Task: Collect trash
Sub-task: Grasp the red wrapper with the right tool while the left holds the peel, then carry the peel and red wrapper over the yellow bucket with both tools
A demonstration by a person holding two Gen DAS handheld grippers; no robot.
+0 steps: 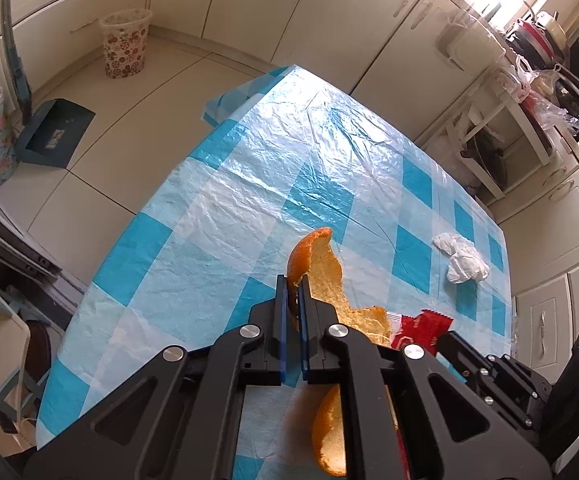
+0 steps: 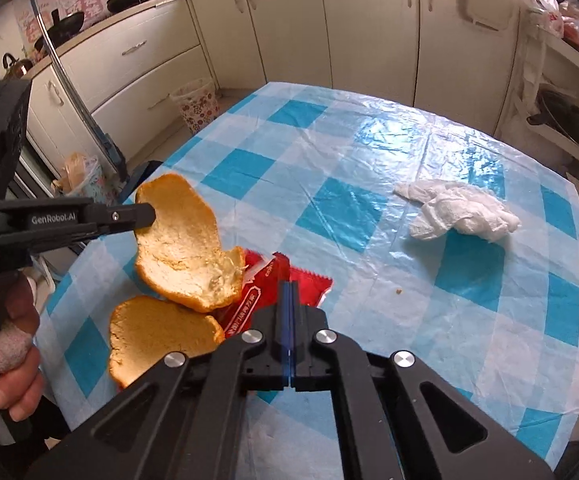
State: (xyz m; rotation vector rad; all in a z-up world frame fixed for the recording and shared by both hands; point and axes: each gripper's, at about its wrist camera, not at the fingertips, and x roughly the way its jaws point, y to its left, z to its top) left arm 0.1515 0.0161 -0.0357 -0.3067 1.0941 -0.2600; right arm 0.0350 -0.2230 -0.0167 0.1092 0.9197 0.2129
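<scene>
Pinching orange peel (image 1: pixel 321 268) in left gripper (image 1: pixel 294 286), off table.

We record: lower orange peel (image 1: pixel 329 436) half covered by the left gripper's (image 1: pixel 294 300) linkage; red wrapper (image 2: pixel 273 292) partly under peel and the right gripper (image 2: pixel 289 286), print illegible; countertop clutter (image 1: pixel 545 40) too small to identify.

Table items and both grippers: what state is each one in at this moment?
Left gripper: shut on upper peel.
Upper peel: lifted off the table, pith side showing.
Lower peel: lying on the tablecloth.
Right gripper: shut, its tips at the red wrapper.
Red wrapper: flat on the cloth, crinkled; whether gripped is unclear.
White tissue: crumpled, untouched.
</scene>
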